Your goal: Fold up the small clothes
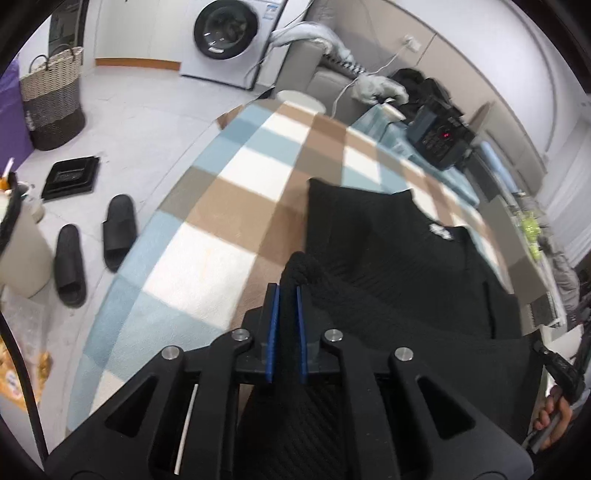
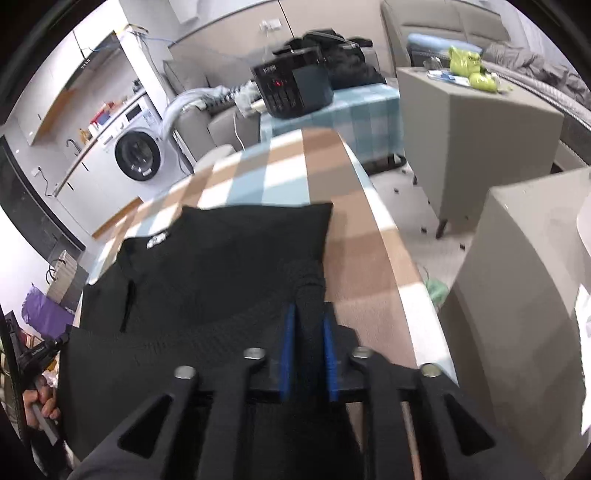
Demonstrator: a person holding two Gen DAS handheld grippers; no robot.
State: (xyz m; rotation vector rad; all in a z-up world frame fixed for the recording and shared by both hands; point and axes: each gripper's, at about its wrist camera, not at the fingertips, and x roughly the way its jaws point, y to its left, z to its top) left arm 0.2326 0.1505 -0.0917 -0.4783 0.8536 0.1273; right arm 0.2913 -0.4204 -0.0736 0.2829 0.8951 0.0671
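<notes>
I am holding the black garment [image 1: 388, 243] by its near edge with both tools: the left gripper [image 1: 287, 291] is pinching a bunched fold of the knit between its blue pads, and the right gripper [image 2: 309, 314] is pinching another bunch on the opposite side of that edge. The rest of the garment is lying flat on the checked blanket [image 1: 229, 192], its small white label [image 1: 439, 232] facing up near the middle.

I judge this to be a fold of the near edge toward the far edge. To do it well, I am thinking of keeping both grips level and equally far forward, so the crease runs straight, and of lifting only enough for the held layer to clear the cloth beneath. The knit looks thick and soft, so it may sag between the two grips; a little sideways tension should help.

Beyond the garment a dark box with a red display [image 2: 291, 88] is sitting on a checked cover, well apart from the fold line. Slippers [image 1: 94, 247], a woven basket [image 1: 51, 99] and a washing machine [image 1: 232, 33] are down on the floor side, out of the way. Nothing is lying on the blanket ahead of the garment.
</notes>
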